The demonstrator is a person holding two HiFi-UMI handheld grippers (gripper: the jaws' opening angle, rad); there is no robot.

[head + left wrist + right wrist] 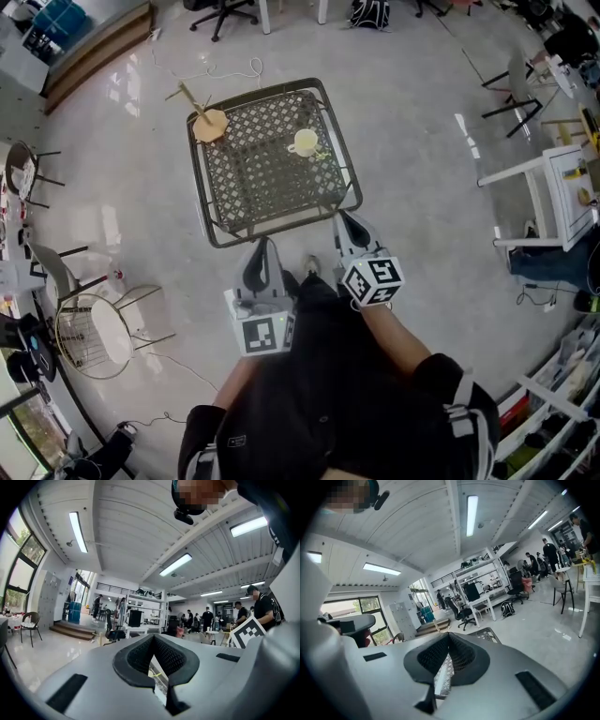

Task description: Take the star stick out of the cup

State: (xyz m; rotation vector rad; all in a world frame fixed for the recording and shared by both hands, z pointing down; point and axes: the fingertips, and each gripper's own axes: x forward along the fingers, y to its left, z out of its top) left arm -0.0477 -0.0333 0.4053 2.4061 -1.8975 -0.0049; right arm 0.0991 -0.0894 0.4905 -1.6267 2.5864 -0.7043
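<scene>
A cream cup (304, 142) stands on the black mesh table (246, 187), toward its far right. A thin yellow-green stick (322, 154) lies at the cup's right side; I cannot make out its star. Both grippers are on the near side of the table, well short of the cup. My left gripper (262, 247) is level with the table's near edge, and its jaws meet at the tip (153, 637) with nothing between them. My right gripper (348, 221) is over the near right corner, likewise shut and empty (449, 634).
A wooden stand with a stick (208, 123) sits on the table's far left corner. A wire chair (94, 333) stands at the left, and a white table (561, 192) at the right. Cables (230, 71) lie on the floor beyond. People stand far across the room (241, 613).
</scene>
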